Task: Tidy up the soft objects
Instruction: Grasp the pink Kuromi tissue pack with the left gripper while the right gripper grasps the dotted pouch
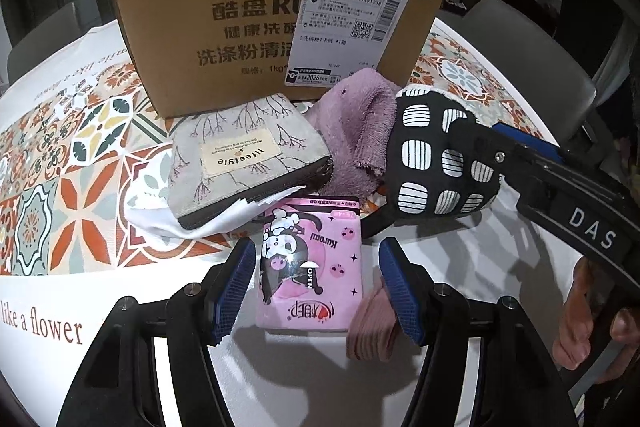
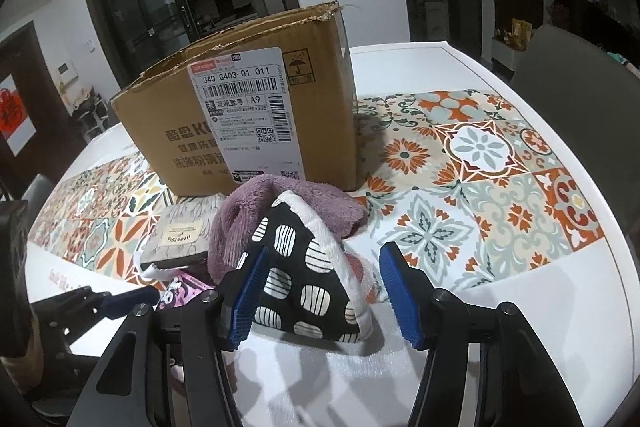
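Observation:
My left gripper (image 1: 318, 285) is open, its blue pads either side of a pink Kuromi tissue pack (image 1: 312, 263) lying on the table. A pink ribbed sock (image 1: 370, 327) lies by its right pad. Beyond are a grey "lifestyle" pouch (image 1: 244, 155), a purple fleece cloth (image 1: 356, 135) and a black-and-white patterned oven mitt (image 1: 436, 163). My right gripper (image 2: 324, 291) is open around the mitt (image 2: 304, 275), its left pad against it. The cardboard box (image 2: 256, 115) stands upright behind the pile.
A patterned tile runner (image 2: 480, 163) covers the white table (image 2: 520, 291). A white cloth (image 1: 160, 215) lies under the pouch. Grey chairs (image 1: 532, 43) stand at the table's far edge. The left gripper's arm shows at the lower left of the right wrist view (image 2: 80, 307).

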